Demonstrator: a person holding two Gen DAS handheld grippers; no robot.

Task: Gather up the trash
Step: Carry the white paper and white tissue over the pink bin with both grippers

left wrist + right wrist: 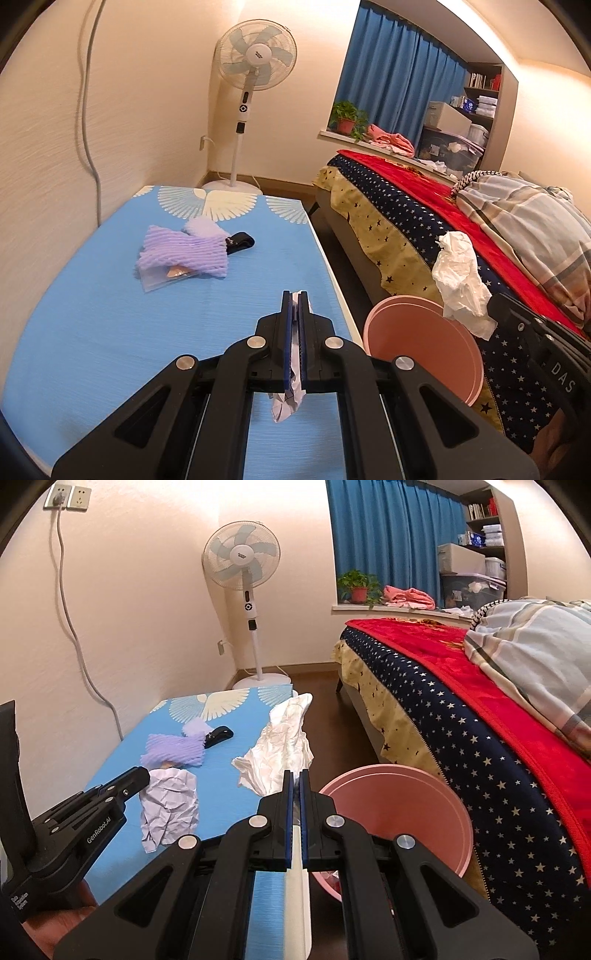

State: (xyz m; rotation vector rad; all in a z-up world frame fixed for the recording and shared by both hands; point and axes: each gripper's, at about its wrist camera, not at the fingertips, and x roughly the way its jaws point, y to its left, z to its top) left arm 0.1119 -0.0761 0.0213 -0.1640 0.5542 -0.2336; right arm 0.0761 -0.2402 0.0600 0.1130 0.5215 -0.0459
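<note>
Black linkage arms fill the bottom of both wrist views. Between them, the left tool (294,295) has its blue pads clamped on a crumpled white paper (286,402), which pokes out above the tips and hangs in a creased wad below them, over the blue worktop (92,332). Seen from the right wrist, that same paper (168,808) dangles from the left tool (142,773) at about 9 o'clock.

Pinched in the right tool (295,775) is the lower edge of a crumpled white tissue (284,746), the rest of it billowing up toward 12 o'clock (the jaws stand nearly together, with only a thin bit of tissue between them). From the left wrist the tissue (461,277) shows at 3 o'clock, held by the right tool (493,306) above the pink bin.

That pink bin (465,812) stands on the dark floor between the worktop's white edge and the bed (480,720) with its starred cover, just right of the right tool's tips.

Farther along the worktop, toward 11 o'clock, lies a purple foam net (184,251) over a clear plastic bag (162,278), with a black strap (240,242) touching its far side.
</note>
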